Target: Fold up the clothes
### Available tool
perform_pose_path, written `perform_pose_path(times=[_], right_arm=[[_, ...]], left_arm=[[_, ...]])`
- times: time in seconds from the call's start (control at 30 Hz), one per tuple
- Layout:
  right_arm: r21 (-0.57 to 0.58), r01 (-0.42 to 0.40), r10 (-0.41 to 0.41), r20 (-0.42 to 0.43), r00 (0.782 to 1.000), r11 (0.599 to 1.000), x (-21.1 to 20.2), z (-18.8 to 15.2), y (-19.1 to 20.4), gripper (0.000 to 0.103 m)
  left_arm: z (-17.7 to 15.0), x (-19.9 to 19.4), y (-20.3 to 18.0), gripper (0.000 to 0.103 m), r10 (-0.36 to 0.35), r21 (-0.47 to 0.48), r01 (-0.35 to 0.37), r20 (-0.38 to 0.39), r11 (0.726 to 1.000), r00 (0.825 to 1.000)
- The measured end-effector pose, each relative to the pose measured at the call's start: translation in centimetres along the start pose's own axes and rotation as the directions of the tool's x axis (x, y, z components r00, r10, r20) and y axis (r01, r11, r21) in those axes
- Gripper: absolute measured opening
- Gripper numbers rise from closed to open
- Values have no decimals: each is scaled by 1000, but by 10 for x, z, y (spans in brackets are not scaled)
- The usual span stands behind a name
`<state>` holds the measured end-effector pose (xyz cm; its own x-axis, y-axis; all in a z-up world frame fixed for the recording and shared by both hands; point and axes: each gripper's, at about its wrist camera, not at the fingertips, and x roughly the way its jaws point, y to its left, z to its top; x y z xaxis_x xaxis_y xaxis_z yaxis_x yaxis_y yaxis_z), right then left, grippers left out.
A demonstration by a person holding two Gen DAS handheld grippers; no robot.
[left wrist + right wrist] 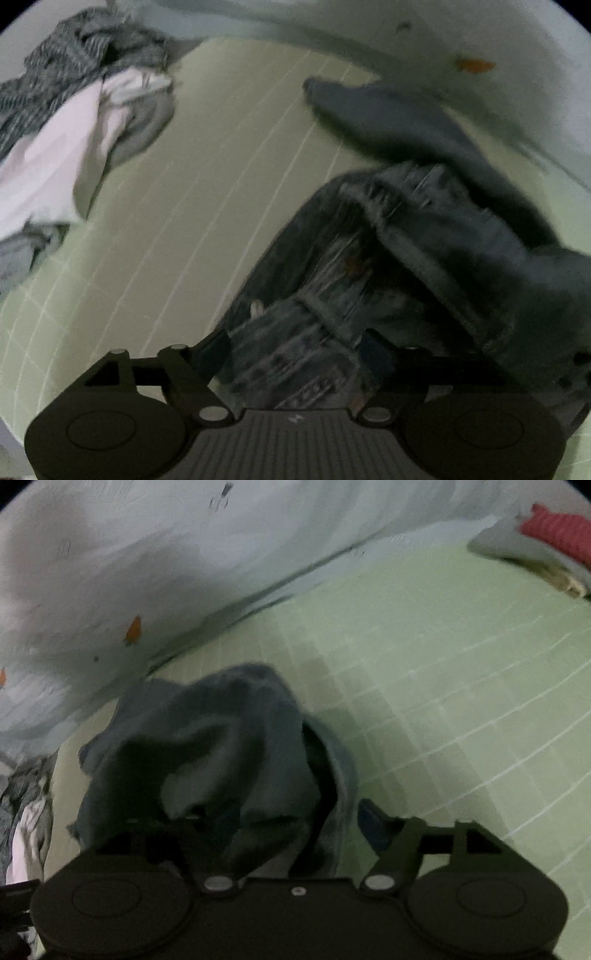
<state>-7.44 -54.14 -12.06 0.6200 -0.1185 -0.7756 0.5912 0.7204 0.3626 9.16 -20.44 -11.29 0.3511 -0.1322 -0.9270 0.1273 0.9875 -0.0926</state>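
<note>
One pair of jeans (332, 295), legs trailing up-right

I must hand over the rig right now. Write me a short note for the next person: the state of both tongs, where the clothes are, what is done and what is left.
Left tongs: jaws around the waistband end of the dark jeans; the picture is too blurred to confirm a firm grip.
Right tongs: dark cloth of the same jeans lies bunched between the jaws; grip also unclear.
The jeans lie crumpled on the green checked sheet, not yet folded.
A pile of unfolded clothes, grey and white, waits at the left.
A red item on a grey one lies far right; blurred, so I cannot tell if folded.
Left: spread the jeans, fold them, then do the pile.
</note>
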Motion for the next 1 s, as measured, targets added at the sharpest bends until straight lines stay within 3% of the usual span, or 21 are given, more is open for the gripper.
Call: perform_pose_path(times=[0.1,0.23,0.53,0.63,0.77,0.87,0.9,1.0], right_arm=[[8,-17,17,-49,999,1000,13,-8,-5,79],[39,-19,22,-78,997,999,19,-15,-8,80],[165,-68,87,-112,990,984,22,-30,-22,79],[202,-79,104,-117,988,976,21,-34,-25,80],[222,-90,120,-123,985,971,20,-39,-25,81],[217,-108,137,-127,982,970,20,-39,-24,78],[219,-118,147,-125,981,969,21,-39,-25,68],[221,-132,157,-97,983,966,21,-39,-27,17]], left_arm=[[-7,5,5,84,42,-17,-42,-16,999,999],[-15,9,13,87,42,-55,-43,-33,998,999],[-16,23,16,86,-59,-64,55,-69,996,996],[-16,23,11,86,-45,-34,42,-70,999,997],[-16,24,14,85,-57,-47,54,-64,997,996],[-16,24,19,71,-50,-85,46,-38,995,998],[-16,22,19,61,-47,-91,44,-30,995,998],[-16,18,22,43,-49,-115,48,-10,992,999]])
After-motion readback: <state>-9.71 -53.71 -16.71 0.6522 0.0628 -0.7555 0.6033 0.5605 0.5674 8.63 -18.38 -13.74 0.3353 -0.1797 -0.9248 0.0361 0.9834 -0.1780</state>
